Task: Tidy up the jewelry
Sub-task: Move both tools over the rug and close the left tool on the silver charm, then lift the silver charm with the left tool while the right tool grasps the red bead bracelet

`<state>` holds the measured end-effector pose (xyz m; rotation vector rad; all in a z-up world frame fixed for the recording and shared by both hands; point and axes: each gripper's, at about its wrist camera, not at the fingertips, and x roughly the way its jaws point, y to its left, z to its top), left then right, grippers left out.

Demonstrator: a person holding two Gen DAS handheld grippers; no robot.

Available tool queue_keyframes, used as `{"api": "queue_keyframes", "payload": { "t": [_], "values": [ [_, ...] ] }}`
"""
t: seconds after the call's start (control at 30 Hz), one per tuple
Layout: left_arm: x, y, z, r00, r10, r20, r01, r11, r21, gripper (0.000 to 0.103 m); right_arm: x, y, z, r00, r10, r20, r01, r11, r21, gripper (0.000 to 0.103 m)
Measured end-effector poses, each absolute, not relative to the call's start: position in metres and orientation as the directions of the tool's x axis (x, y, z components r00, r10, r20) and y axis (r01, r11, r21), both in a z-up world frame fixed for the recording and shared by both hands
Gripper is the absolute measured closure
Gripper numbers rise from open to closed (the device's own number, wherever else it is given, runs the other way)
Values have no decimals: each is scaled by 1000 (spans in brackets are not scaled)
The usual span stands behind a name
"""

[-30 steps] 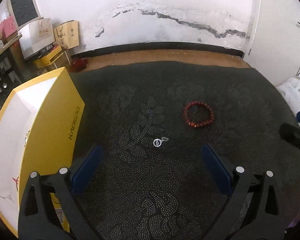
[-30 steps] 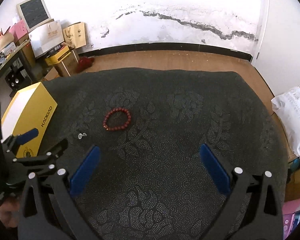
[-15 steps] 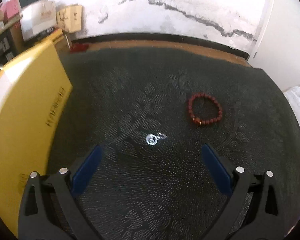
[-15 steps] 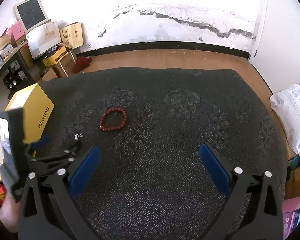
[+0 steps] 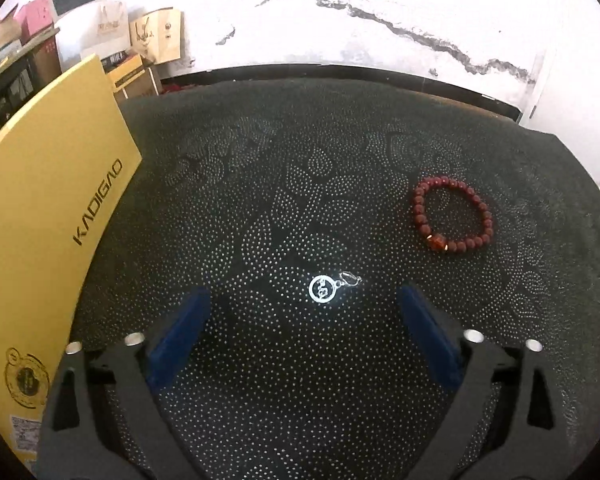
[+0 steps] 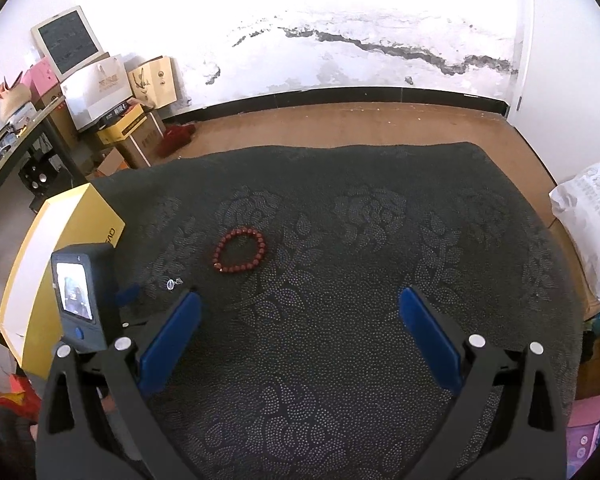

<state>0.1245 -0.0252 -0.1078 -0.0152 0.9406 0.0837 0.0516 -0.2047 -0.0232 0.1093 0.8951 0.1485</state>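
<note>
A small silver ring pendant with a clasp (image 5: 324,288) lies on the dark patterned cloth (image 5: 284,184), just ahead of my left gripper (image 5: 304,304), which is open and low over it. A red bead bracelet (image 5: 452,216) lies to the right and farther away. A yellow KADIGAO box (image 5: 48,216) stands at the left. In the right wrist view my right gripper (image 6: 300,308) is open and empty over the cloth (image 6: 380,240). There the bracelet (image 6: 240,250) and the pendant (image 6: 173,283) lie to its left, near the box (image 6: 60,236) and the left gripper's body (image 6: 84,292).
Boxes and paper bags (image 6: 112,92) are stacked against the cracked white wall at the back left. A white sack (image 6: 592,232) lies at the right edge of the cloth. Wooden floor (image 6: 340,124) shows beyond the cloth's far edge.
My left gripper has moved forward and down towards the pendant, which now sits closer between the fingers. The right gripper has stayed almost still.
</note>
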Motion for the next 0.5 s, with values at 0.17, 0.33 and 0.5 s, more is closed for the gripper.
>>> {"api": "queue_keyframes", "payload": {
  "t": [0.17,0.33,0.5],
  "values": [
    [124,-31,-105,608,65,-791,-65,997,32,46,50,-215,-18,625,180,-760,-74,982,172,7],
    [122,-39,-104,619,72,-782,-52,997,51,82,49,-222,-18,623,180,-761,-66,982,179,7],
    [120,-30,-102,617,55,-785,-55,998,27,86,50,-223,-18,621,181,-763,-68,982,178,7]
  ]
}}
